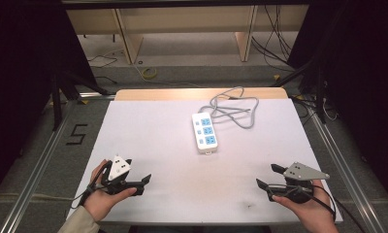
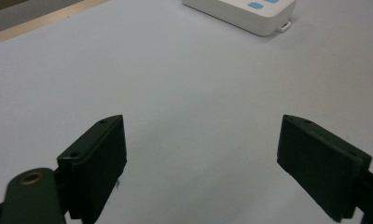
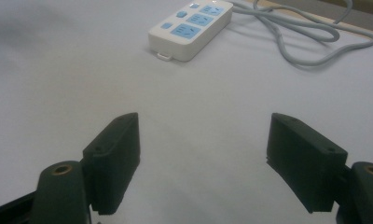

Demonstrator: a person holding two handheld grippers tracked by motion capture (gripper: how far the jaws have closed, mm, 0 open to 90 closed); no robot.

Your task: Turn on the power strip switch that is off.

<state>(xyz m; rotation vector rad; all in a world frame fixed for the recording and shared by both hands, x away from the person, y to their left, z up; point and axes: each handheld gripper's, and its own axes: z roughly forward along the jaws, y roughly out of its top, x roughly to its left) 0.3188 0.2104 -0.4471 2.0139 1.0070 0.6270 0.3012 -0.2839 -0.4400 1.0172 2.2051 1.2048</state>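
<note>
A white power strip [image 1: 205, 132] with blue sockets lies near the middle of the white table [image 1: 153, 141], its grey cable [image 1: 233, 109] coiled behind it. My left gripper [image 1: 139, 171] rests at the front left, held by a hand, jaws wide apart and empty. At the front right my right gripper [image 1: 267, 176] is also open with nothing between its jaws. The left gripper view has my left gripper [image 2: 201, 154] over bare table, the strip's [image 2: 250, 14] end far ahead. In the right gripper view my right gripper [image 3: 203, 156] faces the strip [image 3: 191, 25] and cable [image 3: 306, 35].
Aluminium rails [image 1: 37, 165] run along both table sides. A wooden edge [image 1: 197, 93] borders the far side. Behind it stand shelf legs [image 1: 129, 39] and loose cables [image 1: 274, 43] on the floor. A dark mark [image 1: 75, 133] lies on the floor at the left.
</note>
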